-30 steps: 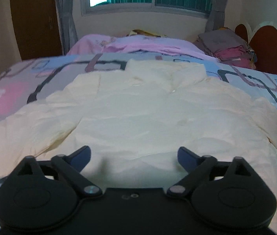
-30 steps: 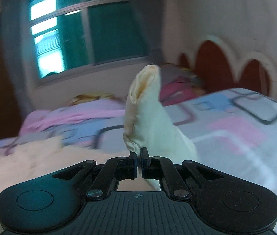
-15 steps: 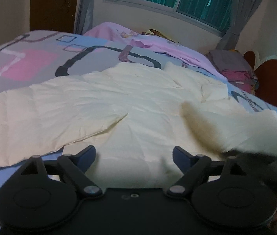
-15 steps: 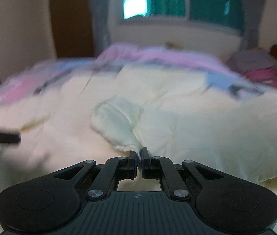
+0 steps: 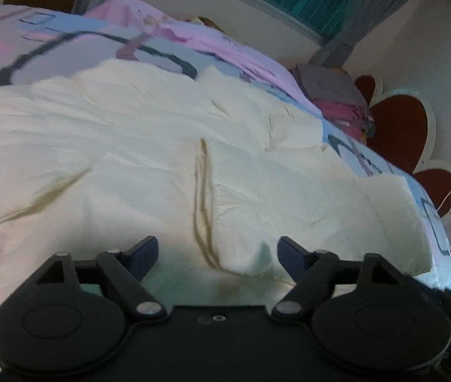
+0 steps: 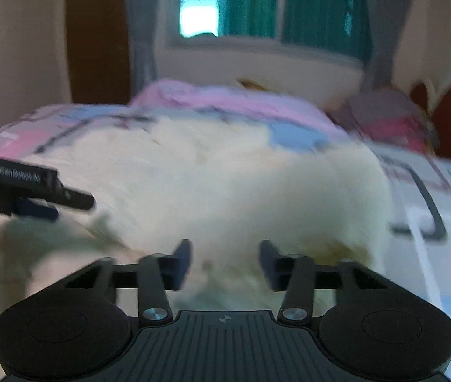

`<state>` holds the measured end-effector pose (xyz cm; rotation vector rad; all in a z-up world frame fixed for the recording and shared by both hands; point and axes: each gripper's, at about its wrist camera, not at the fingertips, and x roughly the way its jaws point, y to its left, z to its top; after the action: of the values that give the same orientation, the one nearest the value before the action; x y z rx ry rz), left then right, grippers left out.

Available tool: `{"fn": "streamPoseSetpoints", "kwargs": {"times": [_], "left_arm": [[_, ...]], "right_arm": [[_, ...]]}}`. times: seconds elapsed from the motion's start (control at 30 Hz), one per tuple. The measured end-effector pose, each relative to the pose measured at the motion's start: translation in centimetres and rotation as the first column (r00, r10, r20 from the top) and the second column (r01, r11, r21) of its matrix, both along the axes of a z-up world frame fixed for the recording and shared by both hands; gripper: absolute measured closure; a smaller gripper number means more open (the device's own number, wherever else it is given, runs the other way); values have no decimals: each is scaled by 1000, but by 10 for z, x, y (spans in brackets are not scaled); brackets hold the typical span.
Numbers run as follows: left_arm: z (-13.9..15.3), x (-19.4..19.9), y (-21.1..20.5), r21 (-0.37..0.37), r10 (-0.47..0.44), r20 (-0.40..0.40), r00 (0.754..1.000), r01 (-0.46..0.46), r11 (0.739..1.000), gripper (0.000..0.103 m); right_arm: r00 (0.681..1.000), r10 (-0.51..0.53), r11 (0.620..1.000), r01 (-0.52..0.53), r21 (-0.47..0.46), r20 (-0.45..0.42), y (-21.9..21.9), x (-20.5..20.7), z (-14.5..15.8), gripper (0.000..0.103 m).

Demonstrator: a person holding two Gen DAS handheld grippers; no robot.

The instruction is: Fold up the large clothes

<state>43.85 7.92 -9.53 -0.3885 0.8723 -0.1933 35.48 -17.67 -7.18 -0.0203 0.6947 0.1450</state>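
Left wrist view: cream garment spread flat across patterned bed, one sleeve folded inward over the body, likely a first fold. Left tool just above it, jaws spread yet just narrowing, nothing pinched, a central crease between them. Right wrist view, blurred: right tool with jaws just parted, cloth apparently let go, fabric beneath but ungripped.

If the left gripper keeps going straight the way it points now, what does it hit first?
Most likely the cream garment spread on the bed: the left gripper, open and empty, angles down at a raised crease. How far off that is is unclear.
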Motion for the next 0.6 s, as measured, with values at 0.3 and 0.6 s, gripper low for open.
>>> {"fn": "streamPoseSetpoints", "kwargs": {"times": [0.3, 0.6], "left_arm": [[14, 13, -13, 59, -10, 88, 996, 5, 998, 93], [15, -7, 36, 117, 110, 104, 988, -122, 986, 94]], "right_arm": [[955, -285, 954, 291, 72, -84, -83, 19, -9, 62], [950, -290, 953, 297, 53, -117, -87, 36, -26, 62]]}}
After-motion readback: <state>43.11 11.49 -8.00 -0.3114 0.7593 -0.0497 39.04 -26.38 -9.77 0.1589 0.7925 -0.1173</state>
